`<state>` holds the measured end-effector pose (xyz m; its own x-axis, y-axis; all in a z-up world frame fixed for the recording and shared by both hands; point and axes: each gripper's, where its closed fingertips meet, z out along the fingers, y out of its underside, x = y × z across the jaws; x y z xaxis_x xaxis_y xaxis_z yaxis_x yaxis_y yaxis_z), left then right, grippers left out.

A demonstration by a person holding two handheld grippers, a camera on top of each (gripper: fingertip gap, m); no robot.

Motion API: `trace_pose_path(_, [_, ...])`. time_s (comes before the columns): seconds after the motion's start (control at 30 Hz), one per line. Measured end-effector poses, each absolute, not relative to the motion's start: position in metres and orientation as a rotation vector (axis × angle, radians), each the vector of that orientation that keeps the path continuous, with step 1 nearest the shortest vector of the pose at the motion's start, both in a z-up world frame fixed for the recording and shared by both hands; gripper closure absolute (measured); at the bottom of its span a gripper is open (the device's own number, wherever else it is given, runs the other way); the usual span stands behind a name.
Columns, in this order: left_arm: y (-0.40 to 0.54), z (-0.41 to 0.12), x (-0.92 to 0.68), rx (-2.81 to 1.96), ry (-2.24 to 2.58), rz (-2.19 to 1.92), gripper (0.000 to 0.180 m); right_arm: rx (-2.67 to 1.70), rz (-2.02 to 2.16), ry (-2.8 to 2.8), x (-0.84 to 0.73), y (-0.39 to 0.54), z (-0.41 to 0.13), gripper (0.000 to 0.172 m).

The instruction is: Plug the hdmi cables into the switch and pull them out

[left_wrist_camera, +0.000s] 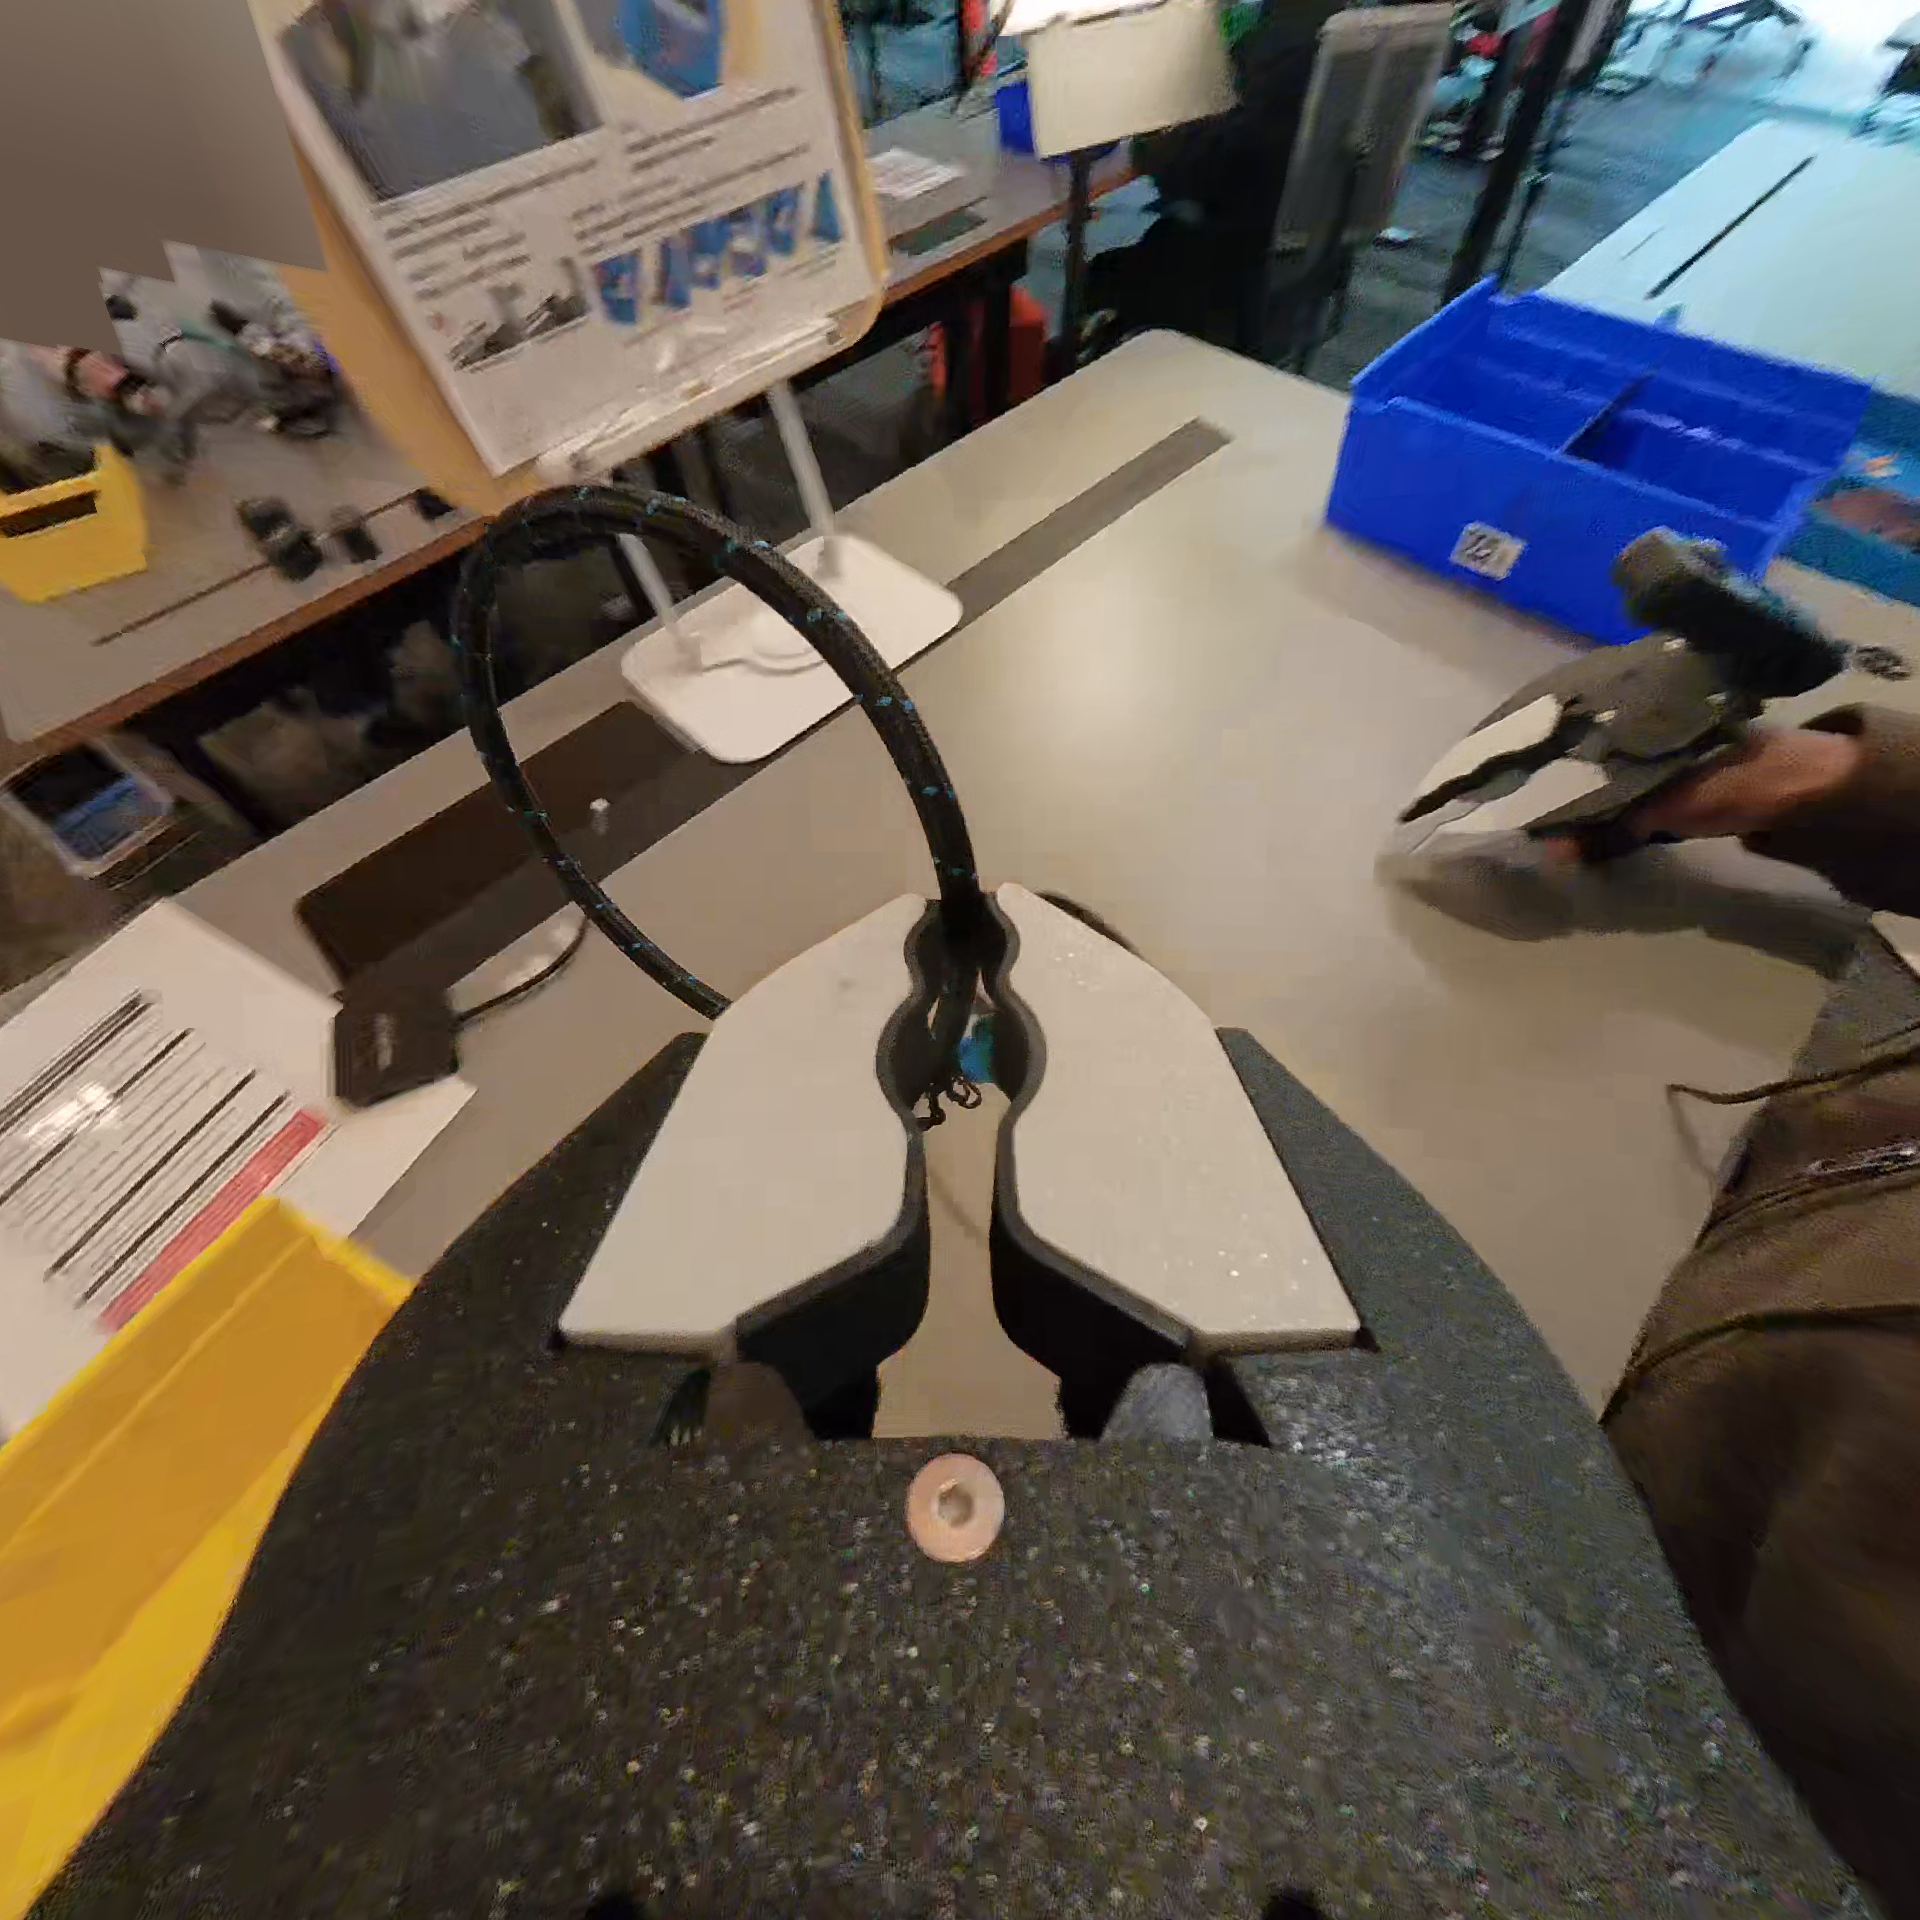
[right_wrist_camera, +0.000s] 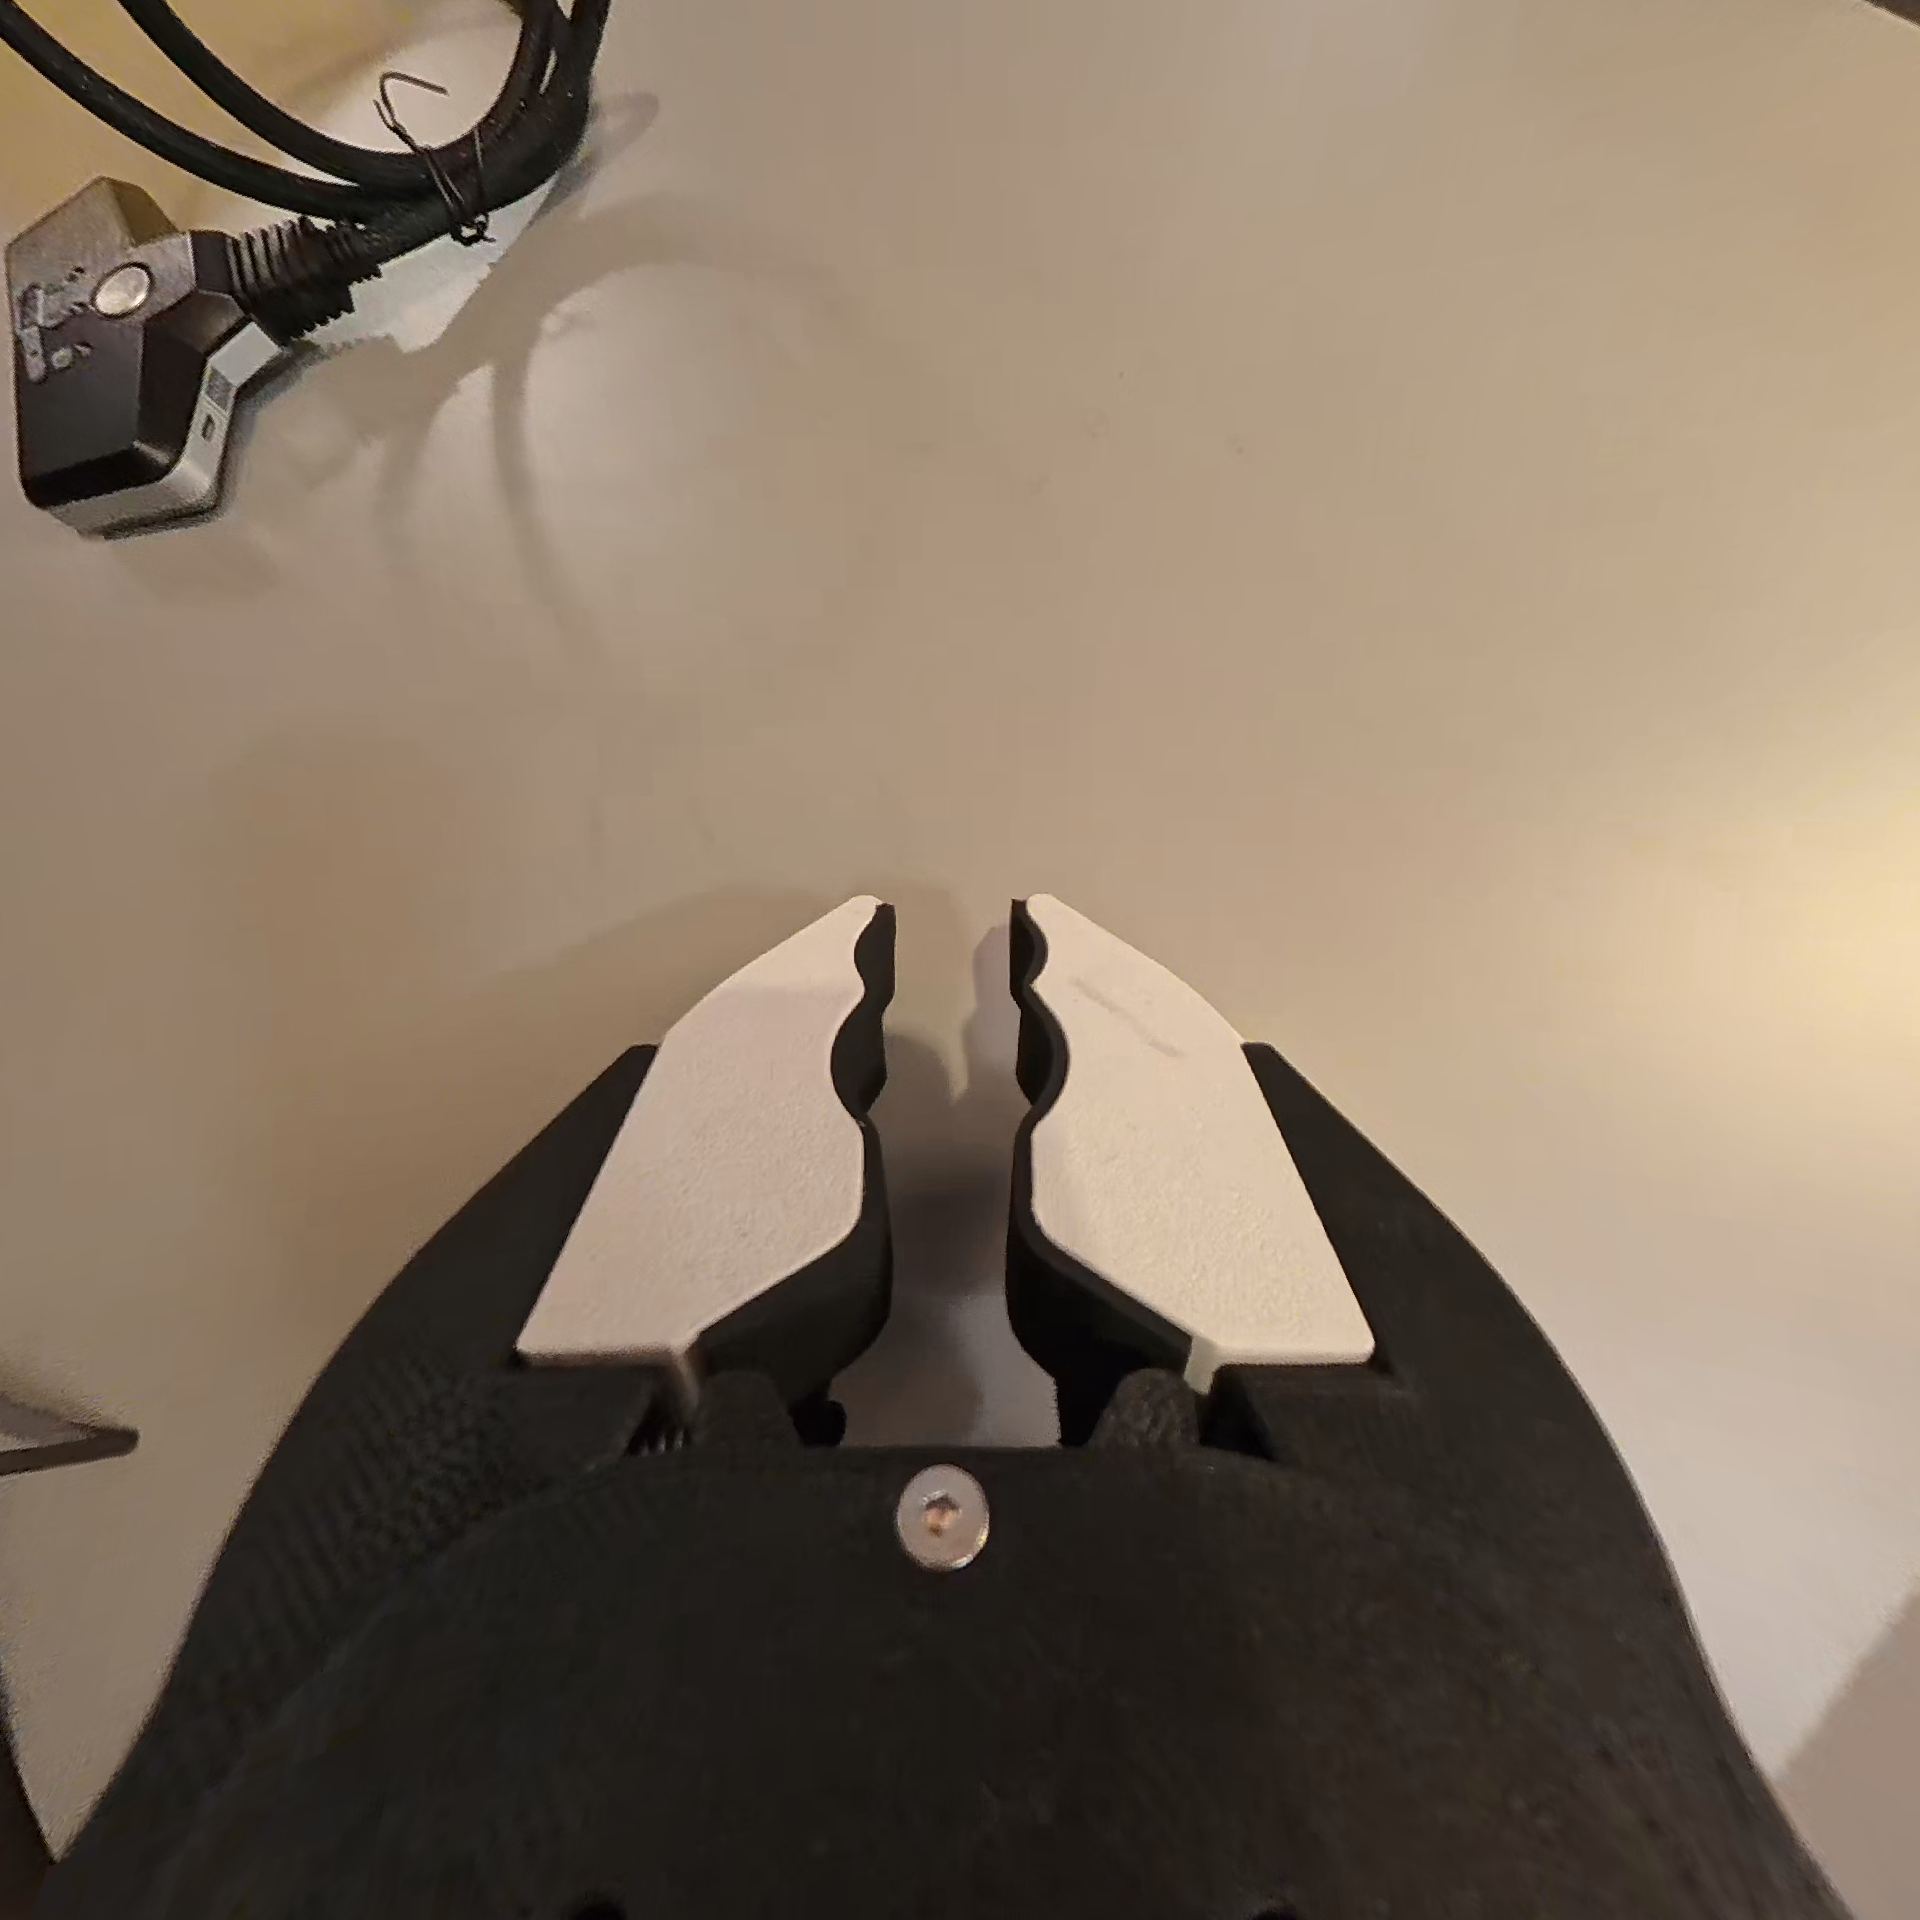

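Stretching ahead of both claws, the wide beige tabletop (left_wrist_camera: pixel 1195 665) carries everything. A blue plastic bin (left_wrist_camera: pixel 1579 447) sits beyond the right gripper (right_wrist_camera: pixel 951 920), which a hand (left_wrist_camera: pixel 1756 779) holds low, jaws parted and empty. The left gripper (left_wrist_camera: pixel 961 920) clenches a black braided cable with blue flecks (left_wrist_camera: pixel 831 634), looping up leftward.

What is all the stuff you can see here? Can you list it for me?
Braided cable: one, black with blue flecks, looping up from the left fingers.
Plug block: one, black and silver, on the table, cable attached.
Blue bin: one, far right of table.
Yellow bins: two, near left and far left.
Sign stand: one, white, holding a printed sheet.
Paper sheet: one, white, left.
Table: one, beige.
Left gripper: fingers pinching the cable.
Right gripper: fingers apart, nothing between.
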<state>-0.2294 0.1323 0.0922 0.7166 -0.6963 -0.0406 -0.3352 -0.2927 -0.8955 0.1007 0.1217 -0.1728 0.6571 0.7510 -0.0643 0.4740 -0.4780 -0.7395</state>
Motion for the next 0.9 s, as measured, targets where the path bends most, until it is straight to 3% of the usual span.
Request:
trace_pose_path(0.23, [0.159,0.019,-0.051,-1.895,1.029,-0.754,0.174,-2.147,0.451,-0.944,0.084,0.122,-0.172,0.153])
trace_pose_path(0.5, [0.184,-0.111,0.041,-2.161,1.175,-0.687,0.174,-2.054,0.468,-0.857,0.077,0.123,-0.16,0.149])
trace_pose_path(0.63, [0.19,-0.119,0.055,-2.173,1.17,-0.629,0.174,-2.059,0.488,-0.832,0.077,0.125,-0.16,0.149])
trace_pose_path(0.73, [0.188,-0.12,0.063,-2.198,1.107,-0.754,0.159,-2.07,0.504,-0.833,0.076,0.126,-0.162,0.148])
trace_pose_path(0.9, [0.166,-0.072,0.048,-2.021,0.983,-1.009,0.145,-2.068,0.517,-0.832,0.077,0.126,-0.162,0.147])
